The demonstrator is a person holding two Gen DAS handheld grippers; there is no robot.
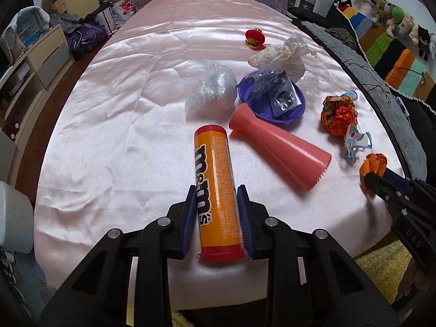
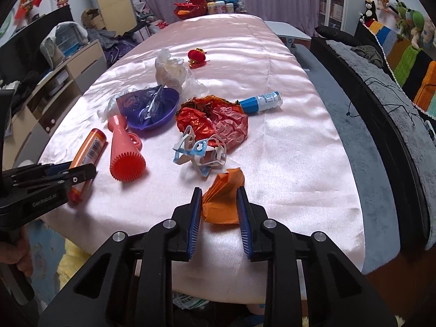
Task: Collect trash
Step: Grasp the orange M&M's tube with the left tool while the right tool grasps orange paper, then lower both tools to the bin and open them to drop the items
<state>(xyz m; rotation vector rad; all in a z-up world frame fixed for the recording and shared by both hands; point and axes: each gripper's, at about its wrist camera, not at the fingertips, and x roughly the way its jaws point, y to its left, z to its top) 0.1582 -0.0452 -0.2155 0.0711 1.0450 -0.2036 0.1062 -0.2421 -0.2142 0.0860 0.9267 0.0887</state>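
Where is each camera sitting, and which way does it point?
Left wrist: on the left gripper, looking down along its fingers at the M&M's tube they clamp; right gripper at its right edge.
Right wrist: on the right gripper, looking at the orange paper wad it clamps; a hand shows.
Shared: pink cone, purple bowl.

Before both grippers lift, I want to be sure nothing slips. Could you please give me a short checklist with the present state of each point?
1. Left hand-held gripper closed on the orange candy tube: ok, pads on both sides.
2. Right hand-held gripper closed on the orange crumpled paper: ok.
3. Tube grip centred: not ok, held near its close end.
4. Pink cone-shaped brush apart from the tube: ok.
5. Bin for the trash in view: cannot tell, none visible.
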